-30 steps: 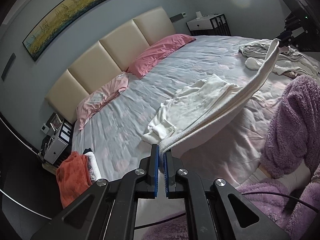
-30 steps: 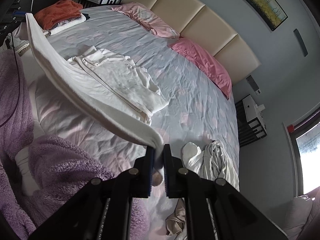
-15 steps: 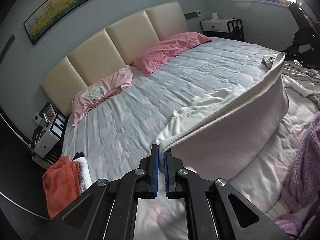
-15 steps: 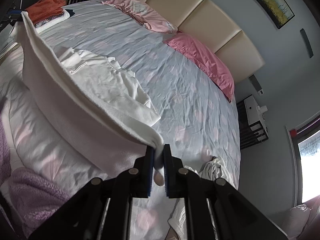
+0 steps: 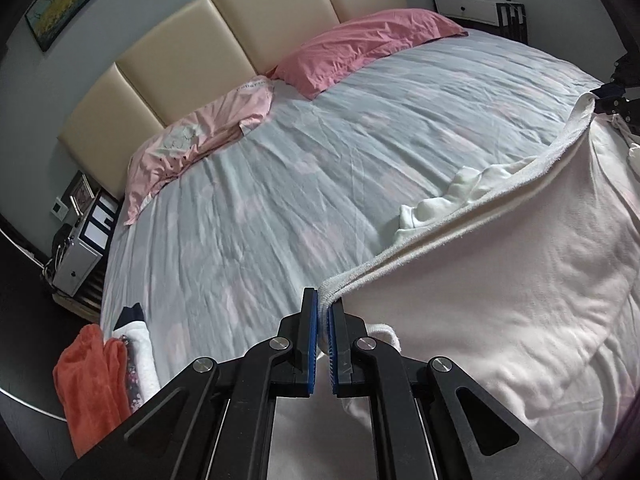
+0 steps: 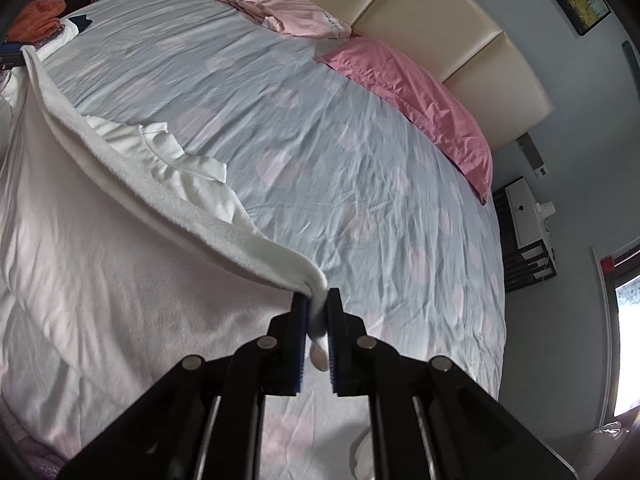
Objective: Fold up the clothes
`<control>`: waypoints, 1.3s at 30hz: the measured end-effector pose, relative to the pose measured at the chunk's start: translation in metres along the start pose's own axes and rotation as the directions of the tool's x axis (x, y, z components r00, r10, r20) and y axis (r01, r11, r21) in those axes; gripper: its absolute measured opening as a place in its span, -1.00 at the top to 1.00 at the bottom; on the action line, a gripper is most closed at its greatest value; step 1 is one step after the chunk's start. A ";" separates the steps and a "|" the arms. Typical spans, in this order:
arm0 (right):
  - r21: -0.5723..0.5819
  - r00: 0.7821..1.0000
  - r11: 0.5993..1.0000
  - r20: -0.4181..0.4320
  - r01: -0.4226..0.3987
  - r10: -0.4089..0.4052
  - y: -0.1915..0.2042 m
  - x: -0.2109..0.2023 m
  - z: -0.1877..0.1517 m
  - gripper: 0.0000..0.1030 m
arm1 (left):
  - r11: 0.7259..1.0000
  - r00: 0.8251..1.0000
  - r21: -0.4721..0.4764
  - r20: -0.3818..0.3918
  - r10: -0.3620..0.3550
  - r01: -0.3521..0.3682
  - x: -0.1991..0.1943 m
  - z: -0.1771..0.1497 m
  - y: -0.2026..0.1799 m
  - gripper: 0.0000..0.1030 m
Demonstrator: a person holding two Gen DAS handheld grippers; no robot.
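Carrying the held edge over the bed

Left wrist view: your left gripper (image 5: 324, 306) is clamped on a corner of the white garment (image 5: 500, 300), which hangs to its right; keep that edge taut. Right wrist view: your right gripper (image 6: 318, 300) pinches the opposite corner, cloth to its left above the bed (image 6: 360, 168); lower both level.

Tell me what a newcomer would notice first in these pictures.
Probably the white garment stretched taut between the left gripper and the right gripper, each shut on a corner, spanning the near side of the bed. Next, the two pink pillows against the cream headboard, and the orange cloth at the bed's near left corner.
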State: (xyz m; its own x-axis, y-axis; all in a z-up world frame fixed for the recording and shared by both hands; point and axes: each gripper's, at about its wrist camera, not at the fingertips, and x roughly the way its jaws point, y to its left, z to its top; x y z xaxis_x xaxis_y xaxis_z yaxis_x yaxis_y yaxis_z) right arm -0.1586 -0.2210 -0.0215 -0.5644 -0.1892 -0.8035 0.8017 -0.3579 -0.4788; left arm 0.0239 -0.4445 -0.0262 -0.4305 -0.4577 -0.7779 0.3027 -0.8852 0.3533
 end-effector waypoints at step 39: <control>0.701 0.877 0.584 0.126 -0.409 0.464 -0.073 0.108 -0.045 0.59 | 0.660 0.866 -0.701 -0.123 -0.485 0.270 0.138 -0.016 0.081 -0.16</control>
State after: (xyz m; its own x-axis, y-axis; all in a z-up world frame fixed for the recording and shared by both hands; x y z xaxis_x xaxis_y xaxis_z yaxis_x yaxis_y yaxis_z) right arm -0.2691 -0.1744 -0.0895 -0.1480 -0.4469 -0.8823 0.5615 -0.7723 0.2970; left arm 0.0026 -0.5785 -0.1134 -0.4152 0.0431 -0.9087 0.6799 -0.6489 -0.3415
